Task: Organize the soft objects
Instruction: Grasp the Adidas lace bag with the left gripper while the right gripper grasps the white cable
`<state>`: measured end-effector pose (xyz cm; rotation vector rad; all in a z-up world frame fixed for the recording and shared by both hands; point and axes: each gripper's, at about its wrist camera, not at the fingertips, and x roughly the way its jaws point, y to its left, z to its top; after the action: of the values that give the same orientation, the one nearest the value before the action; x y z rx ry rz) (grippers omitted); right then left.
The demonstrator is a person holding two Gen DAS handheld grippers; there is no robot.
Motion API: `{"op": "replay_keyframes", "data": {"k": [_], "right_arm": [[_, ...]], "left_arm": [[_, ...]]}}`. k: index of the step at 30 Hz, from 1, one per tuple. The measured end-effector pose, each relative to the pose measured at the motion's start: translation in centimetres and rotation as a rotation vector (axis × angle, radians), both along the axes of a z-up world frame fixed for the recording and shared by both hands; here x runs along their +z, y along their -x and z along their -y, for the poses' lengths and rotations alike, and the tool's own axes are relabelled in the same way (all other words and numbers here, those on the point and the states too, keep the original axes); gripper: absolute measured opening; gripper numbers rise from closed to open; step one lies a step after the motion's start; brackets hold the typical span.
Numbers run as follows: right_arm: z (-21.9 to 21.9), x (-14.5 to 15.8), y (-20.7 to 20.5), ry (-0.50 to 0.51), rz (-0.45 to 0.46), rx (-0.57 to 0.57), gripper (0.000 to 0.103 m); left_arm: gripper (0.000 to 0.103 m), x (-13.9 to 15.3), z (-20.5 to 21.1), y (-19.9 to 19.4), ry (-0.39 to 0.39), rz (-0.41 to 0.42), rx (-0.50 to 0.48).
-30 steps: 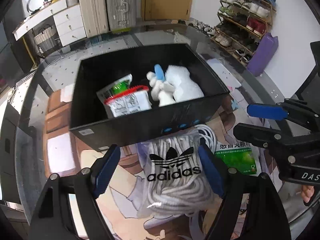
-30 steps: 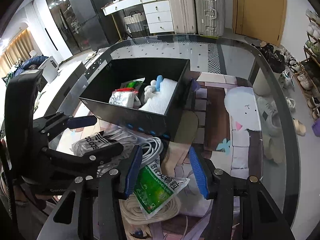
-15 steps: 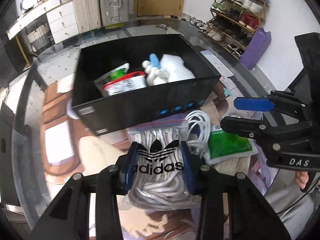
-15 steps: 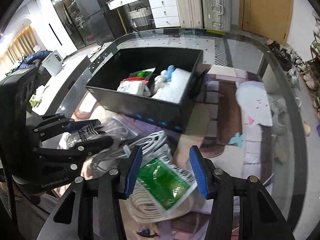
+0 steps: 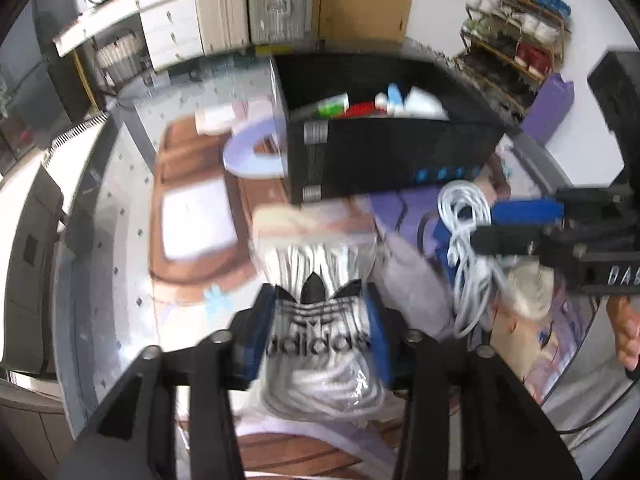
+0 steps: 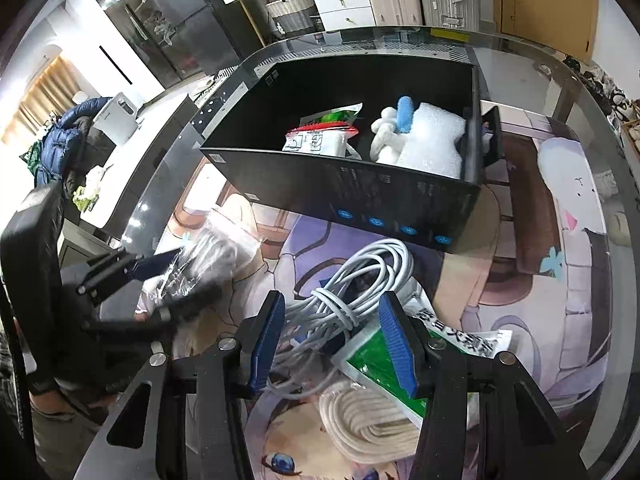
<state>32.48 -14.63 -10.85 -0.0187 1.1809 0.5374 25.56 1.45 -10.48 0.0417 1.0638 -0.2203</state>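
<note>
My left gripper (image 5: 319, 300) grips a clear bag of white rope (image 5: 316, 344) with a black adidas logo. Its blue pads press both sides of the bag while the jaws are opening slightly. In the right wrist view this gripper (image 6: 180, 278) and the bag (image 6: 212, 248) sit at the left, before the black box (image 6: 320, 184). My right gripper (image 6: 331, 304) is open over a coiled white cable (image 6: 360, 264), which lies between its fingers untouched. Beside the cable lie a green packet (image 6: 372, 364) and a cream rope coil (image 6: 360, 420).
The box holds a red-and-white packet (image 6: 316, 142), a green packet (image 6: 336, 114), a white plush with a blue part (image 6: 390, 132) and white foam (image 6: 432, 140). Everything rests on a glass table (image 6: 600, 320) over a cartoon mat. A person's hand (image 5: 624, 320) holds the right gripper.
My left gripper closed on the adidas bag and carried it left, away from the cable and green packet. My right gripper came down over the white cable, still open.
</note>
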Motion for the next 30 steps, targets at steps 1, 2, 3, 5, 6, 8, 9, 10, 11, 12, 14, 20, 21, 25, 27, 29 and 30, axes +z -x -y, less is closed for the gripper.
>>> {"op": "replay_keyframes", "data": {"k": [1,2,3,5,6,8,9,10,11,12,14,20,21,25,27,29,30], "right_arm": [[-0.2,-0.1,0.0,0.008,0.003,0.002,0.050],[-0.5,-0.1,0.0,0.007,0.004,0.005,0.050],[-0.8,-0.2,0.0,0.010,0.003,0.009,0.050],[-1.2,-0.3,0.0,0.016,0.005,0.010,0.050],[-1.5,-0.4,0.0,0.015,0.000,0.014,0.050],[-1.9,-0.5,0.1,0.012,-0.008,0.026,0.050],[-2.2,-0.7,0.1,0.013,-0.013,0.035,0.050],[-2.4,-0.8,0.1,0.012,-0.019,0.042,0.050],[-2.7,-1.0,0.2,0.010,-0.028,0.050,0.050],[-3.0,-1.2,0.3,0.012,-0.033,0.058,0.050],[-3.5,-1.6,0.4,0.026,-0.041,0.080,0.050],[-4.3,-1.9,1.2,0.085,-0.012,0.139,0.031],[-4.0,-1.8,1.4,0.083,-0.011,0.141,0.030],[-3.6,-1.6,2.1,0.107,0.013,0.153,0.030],[-3.8,-1.8,2.4,0.116,0.016,0.163,0.030],[-3.6,-1.9,2.5,0.117,0.017,0.162,0.030],[-3.7,-1.9,2.5,0.117,0.019,0.160,0.030]], "left_arm": [[0.059,-0.4,-0.1,0.1,0.007,-0.021,0.003],[0.061,-0.7,-0.2,0.1,0.025,-0.035,0.009],[0.063,-0.7,-0.3,0.2,0.029,-0.028,0.006],[0.064,-0.7,-0.3,0.0,0.015,-0.025,0.011],[0.064,-0.8,-0.3,-0.1,0.017,-0.029,0.016],[0.064,-0.9,-0.6,-0.3,0.030,-0.037,0.021],[0.064,-0.8,-0.5,-0.3,0.028,-0.035,0.026],[0.064,-0.8,-0.5,-0.3,0.021,-0.035,0.025],[0.064,-0.9,-0.4,-0.3,0.013,-0.039,0.020],[0.064,-0.9,-0.3,-0.2,0.008,-0.040,0.017],[0.064,-1.0,-0.1,-0.3,0.002,-0.049,0.011],[0.065,-0.7,-0.6,0.1,0.022,-0.058,0.028],[0.066,-0.6,-0.7,0.1,0.028,-0.058,0.030],[0.070,-0.4,-0.4,0.2,0.031,-0.049,0.021],[0.070,-0.6,-0.1,0.2,0.024,-0.053,0.021],[0.070,-0.8,0.4,0.1,0.009,-0.051,0.020],[0.070,-0.8,0.6,0.1,-0.003,-0.045,0.021]]}}
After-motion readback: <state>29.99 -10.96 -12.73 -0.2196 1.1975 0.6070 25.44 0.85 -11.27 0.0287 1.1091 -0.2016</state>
